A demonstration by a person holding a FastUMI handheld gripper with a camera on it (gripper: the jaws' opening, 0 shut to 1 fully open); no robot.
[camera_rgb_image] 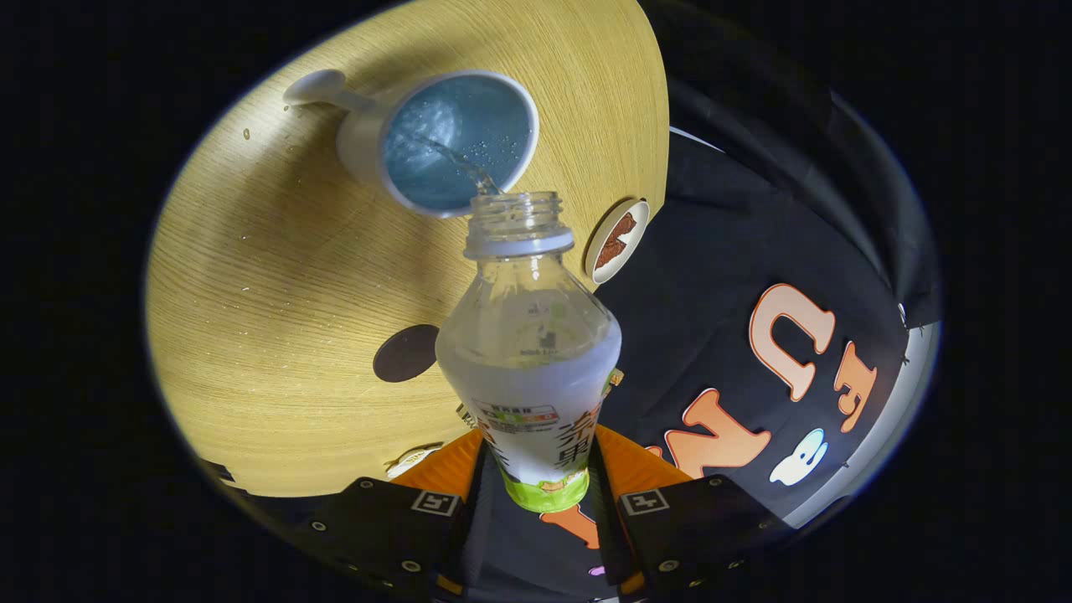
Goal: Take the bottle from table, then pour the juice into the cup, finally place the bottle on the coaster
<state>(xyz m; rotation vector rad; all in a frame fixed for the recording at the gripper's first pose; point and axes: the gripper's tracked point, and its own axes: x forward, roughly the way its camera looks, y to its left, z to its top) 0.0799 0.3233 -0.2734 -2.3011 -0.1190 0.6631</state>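
My gripper is shut on a clear plastic bottle with a white and green label, held between the two fingers by its lower body. The bottle is tipped forward with its open neck at the rim of a white cup with a blue inside and a handle. A thin stream of clear liquid runs from the neck into the cup, where liquid pools. A dark round coaster lies on the wooden table, just left of the bottle's body.
A small white round dish with a brown piece on it sits at the table's edge, right of the bottle neck. Beyond that edge hangs the black booth wall. Small droplets speckle the tabletop near the cup.
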